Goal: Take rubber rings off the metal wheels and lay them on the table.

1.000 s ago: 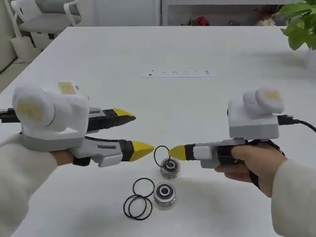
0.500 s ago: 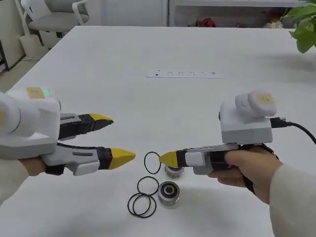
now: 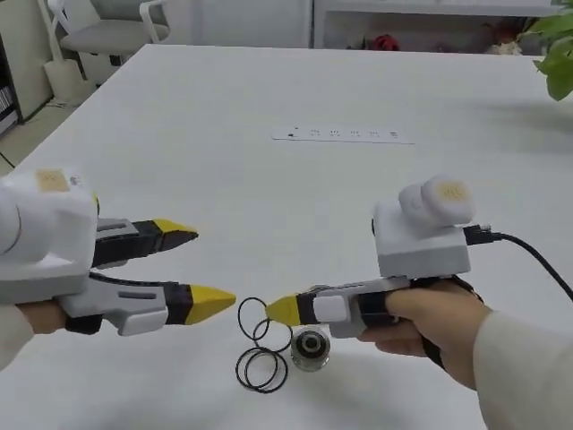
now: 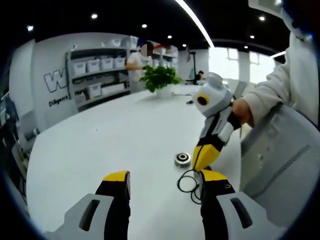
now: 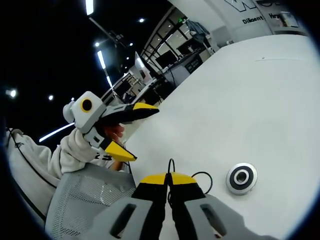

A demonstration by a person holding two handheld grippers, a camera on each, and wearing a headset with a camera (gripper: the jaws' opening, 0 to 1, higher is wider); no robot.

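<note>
One rubber ring [image 3: 239, 319] is pinched in the right gripper's [image 3: 273, 311] jaws.

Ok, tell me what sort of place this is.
Probably an office or lab workroom: a long white table, shelves of storage boxes along the wall, an office chair and a potted plant.

**Off-task items in view**

White power strip [image 3: 342, 135] lies flat on the surface [image 3: 224, 98], far side, centre. Grey office chair [image 3: 98, 31] stands beyond the far-left corner. Leafy potted plant [image 3: 557, 54] at the far-right edge. Wall shelving [image 4: 97, 70] holds white bins. Ceiling spotlights [image 4: 94, 16] lit.
</note>
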